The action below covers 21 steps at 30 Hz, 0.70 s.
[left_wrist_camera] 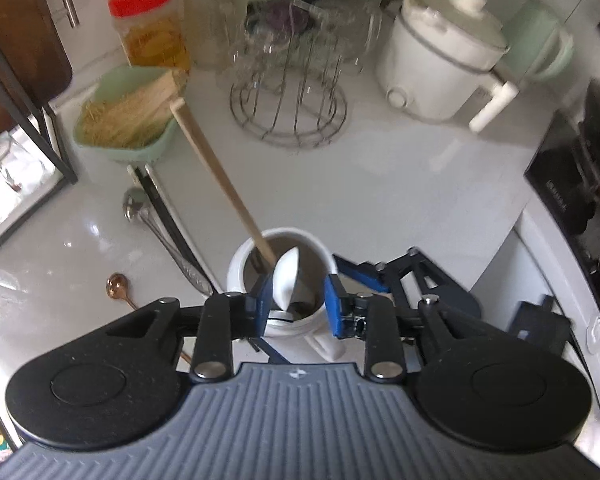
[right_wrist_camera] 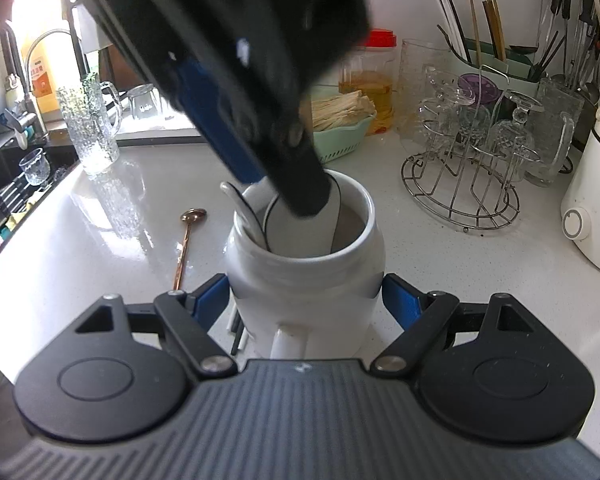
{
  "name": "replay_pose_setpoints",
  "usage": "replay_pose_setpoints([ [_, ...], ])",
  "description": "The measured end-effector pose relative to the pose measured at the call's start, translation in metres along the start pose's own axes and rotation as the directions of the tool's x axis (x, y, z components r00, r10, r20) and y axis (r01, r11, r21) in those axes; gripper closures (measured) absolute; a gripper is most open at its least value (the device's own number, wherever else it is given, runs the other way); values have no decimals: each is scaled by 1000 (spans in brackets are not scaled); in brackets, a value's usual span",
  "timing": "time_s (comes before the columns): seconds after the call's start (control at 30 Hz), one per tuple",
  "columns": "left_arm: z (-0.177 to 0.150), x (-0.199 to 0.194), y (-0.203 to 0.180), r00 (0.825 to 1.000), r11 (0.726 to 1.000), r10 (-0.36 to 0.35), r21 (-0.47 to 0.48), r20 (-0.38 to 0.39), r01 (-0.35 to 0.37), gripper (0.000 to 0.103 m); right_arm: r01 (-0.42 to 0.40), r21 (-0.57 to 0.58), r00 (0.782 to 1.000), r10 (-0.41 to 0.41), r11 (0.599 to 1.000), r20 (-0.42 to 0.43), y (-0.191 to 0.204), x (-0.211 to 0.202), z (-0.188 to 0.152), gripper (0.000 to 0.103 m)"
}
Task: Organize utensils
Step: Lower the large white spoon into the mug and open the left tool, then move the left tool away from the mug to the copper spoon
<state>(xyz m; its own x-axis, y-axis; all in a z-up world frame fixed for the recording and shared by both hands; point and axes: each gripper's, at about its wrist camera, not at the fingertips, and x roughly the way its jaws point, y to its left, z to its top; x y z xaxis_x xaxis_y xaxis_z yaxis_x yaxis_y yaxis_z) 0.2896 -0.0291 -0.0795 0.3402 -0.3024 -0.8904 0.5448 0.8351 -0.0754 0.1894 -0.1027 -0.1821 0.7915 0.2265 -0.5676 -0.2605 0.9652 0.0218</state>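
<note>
Glossy white ceramic jar (right_wrist_camera: 303, 276); glossy white ceramic spoon (left_wrist_camera: 288, 280); matt wooden stick (left_wrist_camera: 220, 176); shiny wire metal rack (right_wrist_camera: 463, 184) at right; polished, reflective white countertop (right_wrist_camera: 120, 248); copper-toned metal spoon (right_wrist_camera: 188, 240).

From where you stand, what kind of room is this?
Almost certainly a home kitchen. A sink with a curved tap sits at the counter's far left, drinking glasses hang on a wire rack, and a white electric cooker stands beside it.
</note>
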Motion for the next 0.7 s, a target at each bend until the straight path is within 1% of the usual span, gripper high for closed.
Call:
replay_pose_setpoints([
  [0.1, -6, -19, -3, 997, 1000, 13, -6, 74, -12, 70, -4, -5, 1000, 4, 1000, 3, 0, 0, 0, 17],
  [0.2, -12, -37, -1, 989, 999, 33, -35, 146, -28, 70, -5, -1, 1000, 5, 1000, 5, 0, 0, -1, 17],
  [0.3, -18, -51, 5, 976, 996, 53, -80, 209, -37, 70, -4, 5, 1000, 4, 1000, 6, 0, 0, -1, 17],
  [0.43, -29, -68, 13, 954, 989, 102, -135, 280, -66, 70, -6, 1, 1000, 6, 1000, 3, 0, 0, 0, 17],
  [0.5, -34, -75, 19, 944, 984, 122, -164, 305, -74, 69, -6, 1, 1000, 6, 1000, 2, 0, 0, 0, 17],
  [0.6, -46, -82, 30, 927, 972, 169, -214, 334, -100, 69, -6, 1, 1000, 6, 1000, 1, 0, 0, 0, 17],
  [0.7, -57, -84, 45, 923, 959, 188, -267, 335, -99, 69, -6, 1, 1000, 6, 1000, -3, 0, 1, 1, 17],
])
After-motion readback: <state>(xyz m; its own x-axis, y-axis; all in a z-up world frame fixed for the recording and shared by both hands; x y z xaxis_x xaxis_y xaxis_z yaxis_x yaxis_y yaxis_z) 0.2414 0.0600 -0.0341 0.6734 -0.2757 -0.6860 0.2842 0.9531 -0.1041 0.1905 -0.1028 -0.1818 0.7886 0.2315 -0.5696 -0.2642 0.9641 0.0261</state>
